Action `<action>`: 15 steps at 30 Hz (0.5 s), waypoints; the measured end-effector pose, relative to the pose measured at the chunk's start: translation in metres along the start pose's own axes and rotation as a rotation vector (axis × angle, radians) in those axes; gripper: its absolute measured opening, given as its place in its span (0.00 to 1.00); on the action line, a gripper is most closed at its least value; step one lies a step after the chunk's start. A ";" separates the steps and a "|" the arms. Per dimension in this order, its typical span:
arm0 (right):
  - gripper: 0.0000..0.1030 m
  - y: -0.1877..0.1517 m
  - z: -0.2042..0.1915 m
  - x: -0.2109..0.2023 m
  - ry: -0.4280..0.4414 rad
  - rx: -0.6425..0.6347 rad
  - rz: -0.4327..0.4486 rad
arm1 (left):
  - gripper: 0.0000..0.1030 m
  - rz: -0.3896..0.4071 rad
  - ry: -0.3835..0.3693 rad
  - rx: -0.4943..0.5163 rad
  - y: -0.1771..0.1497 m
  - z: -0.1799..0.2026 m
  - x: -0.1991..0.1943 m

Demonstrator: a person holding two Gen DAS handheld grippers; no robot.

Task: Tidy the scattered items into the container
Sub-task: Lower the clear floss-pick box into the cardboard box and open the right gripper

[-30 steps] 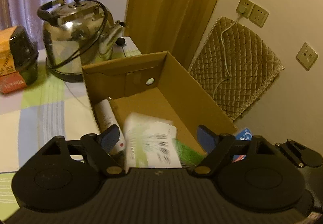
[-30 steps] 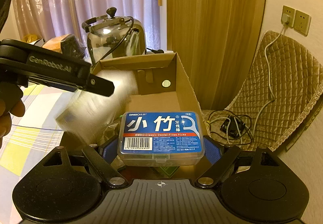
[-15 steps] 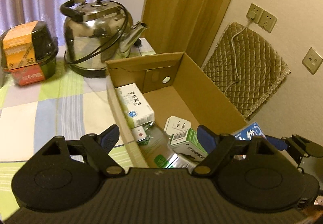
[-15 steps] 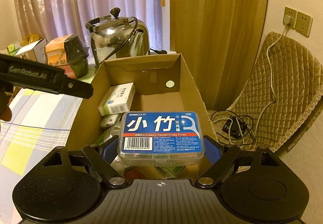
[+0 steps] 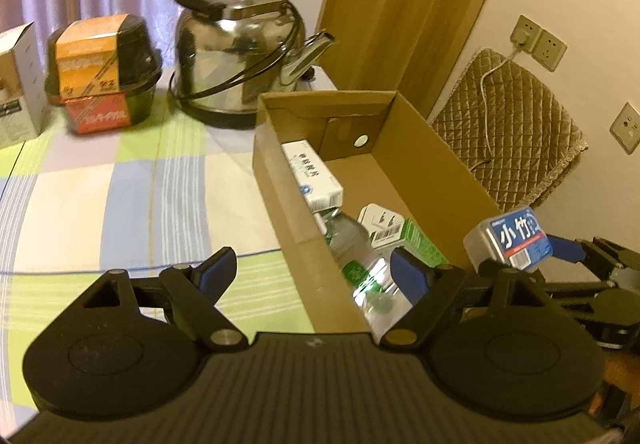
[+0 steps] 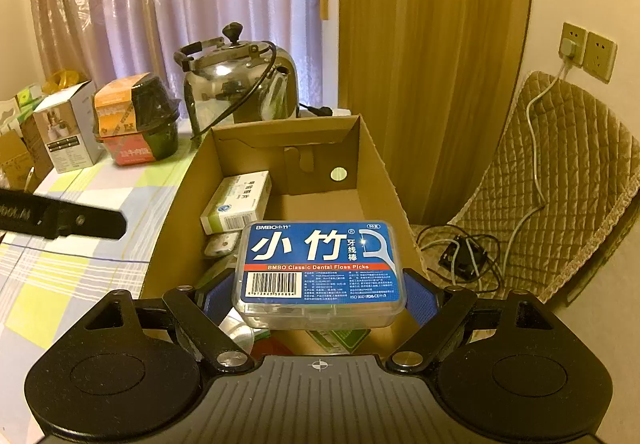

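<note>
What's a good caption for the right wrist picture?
Right gripper holding a clear plastic floss-pick box over the open brown cardboard box.

The floss box [image 6: 320,272] lid reads "BMBO 小竹", "牙线棒", "BMBO Classic Dental Floss Picks", "50" and "ISO 9001", above a barcode. The black bar [image 6: 60,218] at left shows "bot.AI".

A lived-in home room is showing here: sheer curtains [image 6: 160,4] are hanging behind a steel kettle [image 6: 240,84] sitting on a checked tablecloth [image 5: 120,184], and a quilted chair cover [image 6: 560,172] is draping beside wall sockets [image 6: 586,50].
</note>
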State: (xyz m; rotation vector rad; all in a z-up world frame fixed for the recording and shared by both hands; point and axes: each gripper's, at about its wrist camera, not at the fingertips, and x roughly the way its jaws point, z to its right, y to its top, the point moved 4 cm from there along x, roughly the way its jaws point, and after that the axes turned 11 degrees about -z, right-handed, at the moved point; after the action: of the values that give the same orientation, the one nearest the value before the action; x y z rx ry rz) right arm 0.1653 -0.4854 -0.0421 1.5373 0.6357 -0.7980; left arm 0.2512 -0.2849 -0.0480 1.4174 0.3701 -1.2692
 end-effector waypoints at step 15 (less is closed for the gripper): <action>0.85 0.000 -0.008 0.001 0.008 -0.002 -0.004 | 0.78 -0.027 0.016 -0.057 -0.025 -0.022 -0.007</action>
State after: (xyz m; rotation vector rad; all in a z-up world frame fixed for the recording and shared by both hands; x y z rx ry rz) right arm 0.1668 -0.4775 -0.0431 1.5385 0.6453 -0.7946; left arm 0.2390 -0.2558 -0.0600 1.3786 0.4345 -1.2607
